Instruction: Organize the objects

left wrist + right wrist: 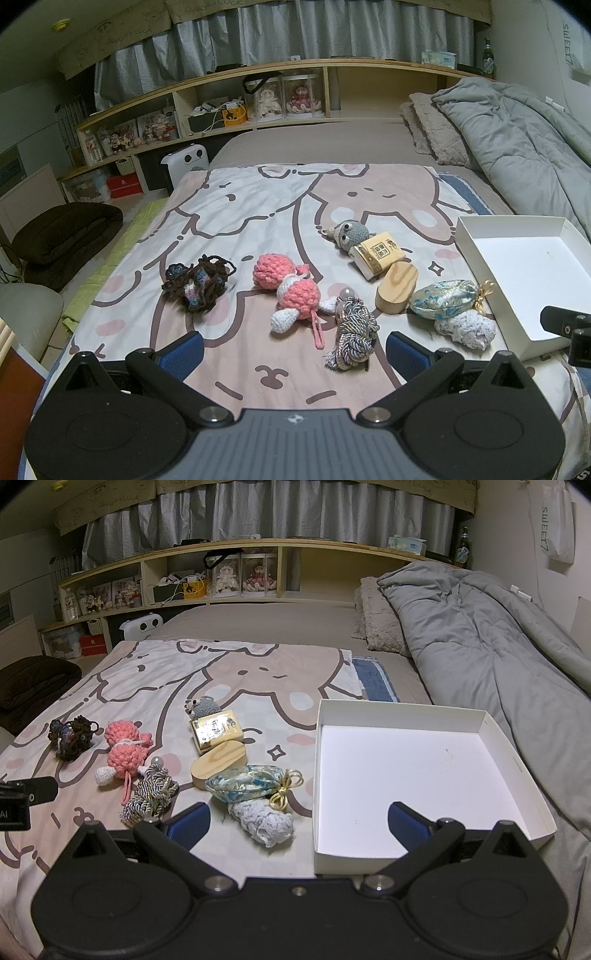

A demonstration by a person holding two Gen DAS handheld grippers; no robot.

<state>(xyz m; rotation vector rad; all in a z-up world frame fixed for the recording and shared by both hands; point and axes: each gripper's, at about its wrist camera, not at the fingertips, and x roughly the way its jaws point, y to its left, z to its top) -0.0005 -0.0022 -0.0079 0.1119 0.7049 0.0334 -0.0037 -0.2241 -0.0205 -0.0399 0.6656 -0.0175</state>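
Note:
Small items lie on a cartoon-print bedspread: a dark yarn tangle (197,282), a pink crochet doll (291,290), a twisted cord bundle (352,334), a wooden oval block (397,288), a yellow card box (380,254), a grey crochet toy (349,232), a blue brocade pouch (443,299) and a white knit piece (465,328). An empty white box lid (517,771) sits to their right. My left gripper (293,350) hangs open just before the cord bundle. My right gripper (299,823) is open, straddling the white knit piece (264,821) and the lid's near left corner.
A bunched grey duvet (480,646) and pillow (373,624) fill the bed's right side. A wooden shelf unit (221,107) with dolls and boxes runs along the far wall. A brown cushion (62,236) lies on the floor at left.

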